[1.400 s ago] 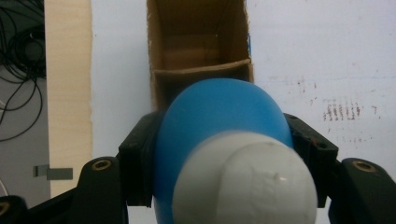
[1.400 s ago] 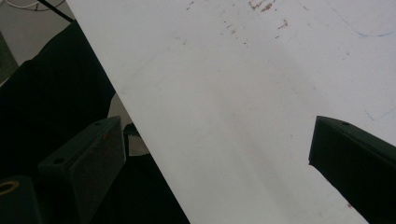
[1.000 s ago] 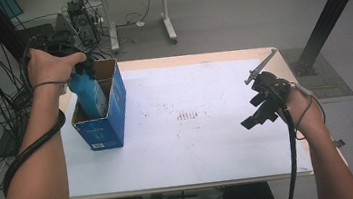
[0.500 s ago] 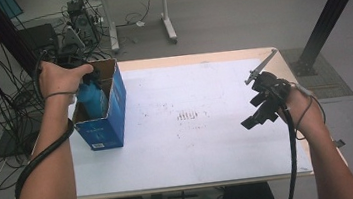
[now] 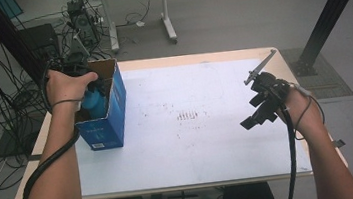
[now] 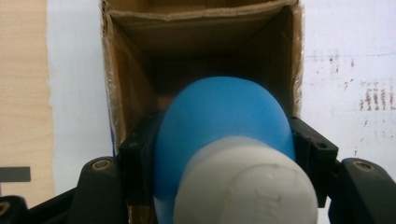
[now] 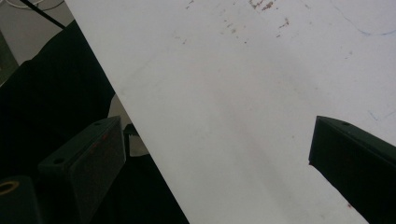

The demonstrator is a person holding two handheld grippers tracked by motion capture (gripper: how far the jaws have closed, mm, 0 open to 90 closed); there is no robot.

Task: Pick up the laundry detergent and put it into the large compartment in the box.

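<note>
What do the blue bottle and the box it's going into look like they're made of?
The bottle looks like smooth, slightly translucent blue plastic with a matte white plastic cap, judging by its soft sheen. The box is brown corrugated cardboard, with rough torn edges inside and a glossy blue printed outside.

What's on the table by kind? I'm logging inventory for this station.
Blue bottle with white cap, clamped in the left gripper: 1
Cardboard box, blue outside: 1
Open, empty right gripper: 1
Total: 4, counting both grippers
</note>
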